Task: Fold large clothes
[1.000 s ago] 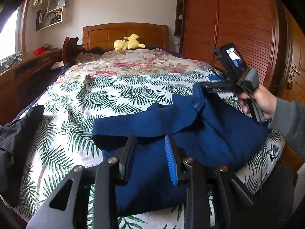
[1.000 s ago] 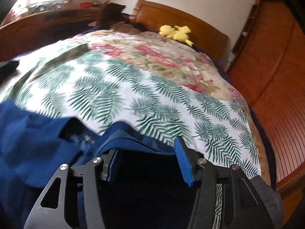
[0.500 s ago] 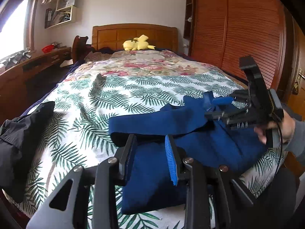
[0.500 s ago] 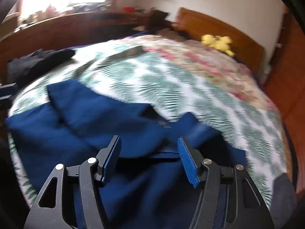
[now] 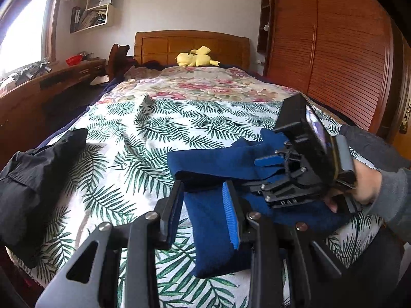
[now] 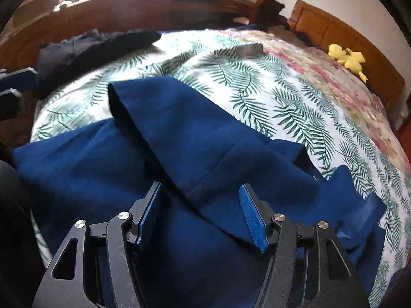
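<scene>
On the fern-print bedspread (image 5: 133, 154) the blue garment (image 6: 179, 138) lies half folded, my right gripper (image 6: 201, 213) just spread wider above it, my left gripper (image 5: 204, 213) parted, gripping nothing.

Blue garment (image 5: 218, 233): one, on bed. One sleeve folded across it.
Black garment (image 5: 33, 177): one, at bed's left edge.
Yellow plush toy (image 5: 196, 57): one, by headboard.
Bed (image 5: 143, 138): one; headboard (image 5: 179, 45): one.
Bedcovers: two patterns, fern print near, floral far.
Grippers: two, left gripper (image 5: 205, 213), right gripper (image 6: 201, 215); two fingers each, blue pads.
Hand (image 5: 364, 184): one in view, grey sleeve.
Wardrobe (image 5: 334, 51): one.
Wall shelf (image 5: 90, 12): one unit.
Red bowl (image 5: 74, 60): one, on desk.
Window: one.
</scene>
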`<state>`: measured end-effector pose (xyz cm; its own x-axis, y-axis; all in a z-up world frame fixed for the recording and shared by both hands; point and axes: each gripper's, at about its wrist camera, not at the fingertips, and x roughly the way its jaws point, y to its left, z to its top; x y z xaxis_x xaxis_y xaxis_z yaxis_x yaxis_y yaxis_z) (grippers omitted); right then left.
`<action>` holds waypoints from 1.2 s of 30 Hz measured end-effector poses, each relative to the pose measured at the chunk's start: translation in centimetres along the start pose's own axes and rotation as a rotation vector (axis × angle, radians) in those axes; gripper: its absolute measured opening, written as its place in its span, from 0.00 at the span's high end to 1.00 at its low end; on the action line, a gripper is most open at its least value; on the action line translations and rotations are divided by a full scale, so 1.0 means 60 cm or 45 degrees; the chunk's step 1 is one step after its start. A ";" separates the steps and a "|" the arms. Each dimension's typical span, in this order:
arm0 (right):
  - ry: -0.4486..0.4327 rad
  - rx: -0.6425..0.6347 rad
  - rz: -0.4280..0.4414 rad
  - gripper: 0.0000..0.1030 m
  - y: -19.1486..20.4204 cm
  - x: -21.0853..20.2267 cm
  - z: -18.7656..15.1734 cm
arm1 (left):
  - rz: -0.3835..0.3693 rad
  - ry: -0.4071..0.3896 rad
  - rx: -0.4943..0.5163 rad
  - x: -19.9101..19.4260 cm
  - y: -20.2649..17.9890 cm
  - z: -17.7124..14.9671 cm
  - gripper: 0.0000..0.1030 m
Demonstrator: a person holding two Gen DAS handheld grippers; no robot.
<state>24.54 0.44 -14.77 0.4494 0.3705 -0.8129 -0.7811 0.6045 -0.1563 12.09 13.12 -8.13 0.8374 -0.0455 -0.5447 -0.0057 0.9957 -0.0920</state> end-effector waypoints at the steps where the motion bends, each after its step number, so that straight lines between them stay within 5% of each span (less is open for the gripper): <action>1: 0.010 -0.008 -0.005 0.39 -0.002 0.005 0.003 | 0.001 0.000 -0.002 -0.001 0.002 -0.001 0.71; 2: 0.016 -0.014 -0.016 0.50 -0.005 0.010 0.008 | 0.002 0.001 -0.003 -0.002 0.003 -0.002 0.71; 3: 0.015 -0.029 -0.014 0.81 -0.009 0.015 0.015 | 0.002 0.001 -0.005 -0.003 0.004 -0.003 0.71; 4: 0.020 -0.046 -0.019 0.93 -0.012 0.020 0.021 | 0.003 0.001 -0.007 -0.005 0.007 -0.004 0.71; 7: -0.007 -0.036 -0.097 0.95 -0.031 0.027 0.047 | 0.001 0.002 -0.011 -0.006 0.009 -0.005 0.71; 13: -0.126 0.083 -0.252 0.95 -0.097 0.019 0.119 | -0.018 0.010 -0.005 -0.001 0.001 -0.004 0.71; 18: -0.220 0.214 -0.269 0.43 -0.150 -0.023 0.144 | -0.041 0.002 0.015 0.003 -0.011 0.000 0.71; 23: -0.259 0.231 -0.299 0.42 -0.188 -0.077 0.114 | -0.051 0.004 0.022 0.009 -0.022 0.003 0.71; 31: -0.131 0.345 -0.385 0.42 -0.298 -0.117 -0.018 | -0.067 0.014 0.057 0.026 -0.055 0.008 0.71; 36: -0.141 0.362 -0.290 0.42 -0.312 -0.140 -0.067 | -0.083 0.026 0.084 0.041 -0.080 0.011 0.71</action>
<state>33.61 -16.83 -7.27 0.6537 0.2685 -0.7075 -0.5115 0.8458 -0.1517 14.52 8.26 -8.46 0.8235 -0.1115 -0.5563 0.0851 0.9937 -0.0732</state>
